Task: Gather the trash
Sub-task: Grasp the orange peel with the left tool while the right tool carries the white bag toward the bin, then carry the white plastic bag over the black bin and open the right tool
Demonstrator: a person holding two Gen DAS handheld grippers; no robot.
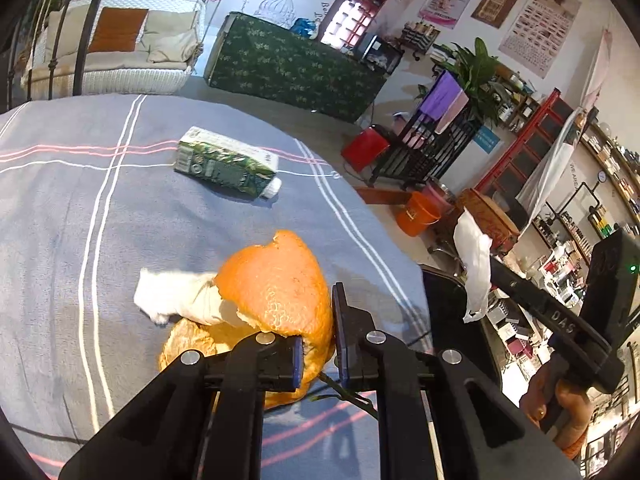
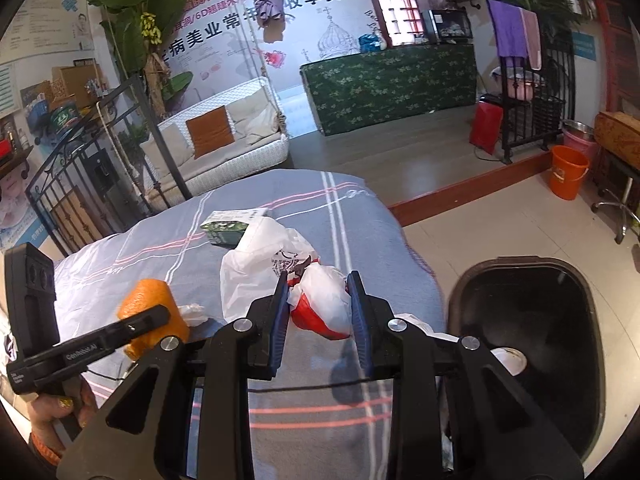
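My left gripper (image 1: 318,354) is shut on a large orange peel (image 1: 276,284) that rests on the striped grey cloth (image 1: 80,200), with a white tissue (image 1: 172,296) beside it. A green carton (image 1: 226,164) lies farther away on the cloth. My right gripper (image 2: 320,316) holds a white and red plastic bag (image 2: 324,304) between its fingers, a little above the cloth. More white bag plastic (image 2: 256,268) trails behind it. The peel (image 2: 154,304) and carton (image 2: 230,226) also show in the right wrist view.
A black trash bin (image 2: 528,340) stands open on the floor to the right of the cloth-covered surface, with a white item inside. An orange bucket (image 2: 568,172), a white sofa (image 2: 216,148) and a green-covered counter (image 2: 392,84) stand farther off.
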